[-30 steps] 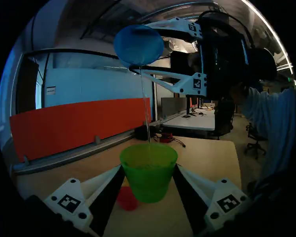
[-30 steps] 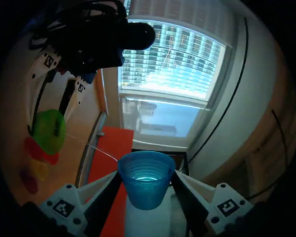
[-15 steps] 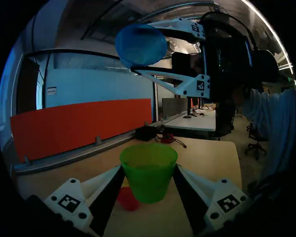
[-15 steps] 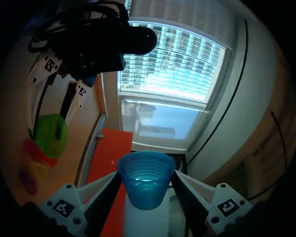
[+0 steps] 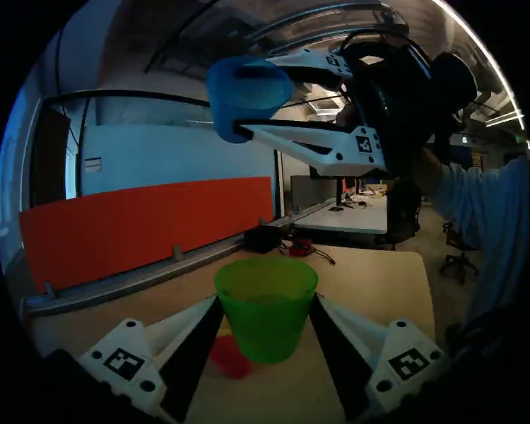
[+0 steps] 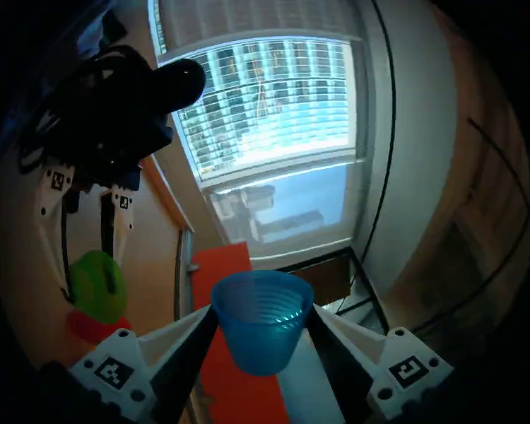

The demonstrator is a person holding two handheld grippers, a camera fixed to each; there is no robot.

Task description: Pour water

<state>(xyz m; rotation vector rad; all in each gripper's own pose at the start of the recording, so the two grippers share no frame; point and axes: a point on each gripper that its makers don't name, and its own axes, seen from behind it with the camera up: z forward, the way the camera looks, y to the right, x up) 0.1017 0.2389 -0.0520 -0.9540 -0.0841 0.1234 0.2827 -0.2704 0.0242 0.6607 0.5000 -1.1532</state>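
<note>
Left gripper [image 5: 265, 331], closed on the upright green cup [image 5: 266, 300], presents its mouth below the blue cup [image 6: 262, 336], which the right gripper [image 6: 262, 314] clamps aloft for pouring.

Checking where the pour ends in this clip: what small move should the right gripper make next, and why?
Probably tip the blue cup back upright and move it aside: no stream falls from it, though it hangs tilted above the green cup in the left gripper.
</note>
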